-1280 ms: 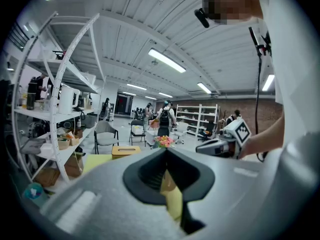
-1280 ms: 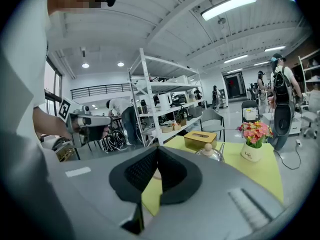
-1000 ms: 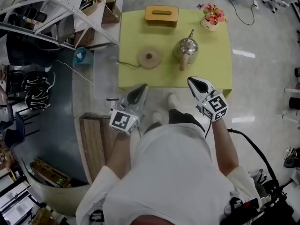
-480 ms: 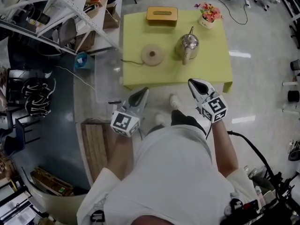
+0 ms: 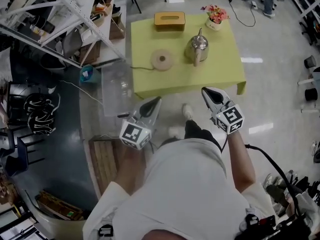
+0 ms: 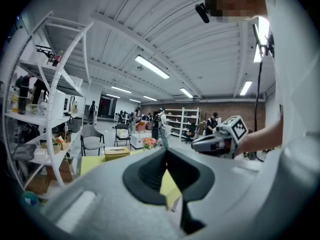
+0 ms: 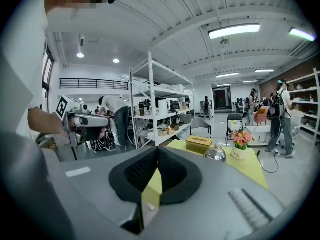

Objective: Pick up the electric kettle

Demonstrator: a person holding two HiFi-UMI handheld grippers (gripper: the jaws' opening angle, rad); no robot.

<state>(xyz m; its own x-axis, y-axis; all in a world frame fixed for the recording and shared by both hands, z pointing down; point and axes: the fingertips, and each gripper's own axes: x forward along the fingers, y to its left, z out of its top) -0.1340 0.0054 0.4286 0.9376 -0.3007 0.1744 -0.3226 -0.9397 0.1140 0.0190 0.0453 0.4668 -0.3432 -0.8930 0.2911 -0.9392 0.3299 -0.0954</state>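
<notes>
The steel electric kettle (image 5: 196,48) stands upright on the yellow-green table (image 5: 225,71), spout pointing away and handle towards me. Left of it lies its round base (image 5: 162,60) with a cord. Both grippers hang in front of the table's near edge, well short of the kettle. My left gripper (image 5: 154,103) is shut and holds nothing. My right gripper (image 5: 207,92) is shut and empty too. In the right gripper view the kettle (image 7: 216,153) shows beyond the closed jaws, on the table (image 7: 250,169). The left gripper view shows only a strip of table (image 6: 92,163) past its shut jaws.
A tan tissue box (image 5: 169,20) and a small flower pot (image 5: 215,15) sit at the table's far edge. White metal shelving (image 5: 60,6) stands at the left, and a wooden pallet (image 5: 102,159) lies on the floor by my left side. People stand in the background.
Both grippers have moved forward and slightly up, still shut. The kettle and its base have kept their places on the table.
</notes>
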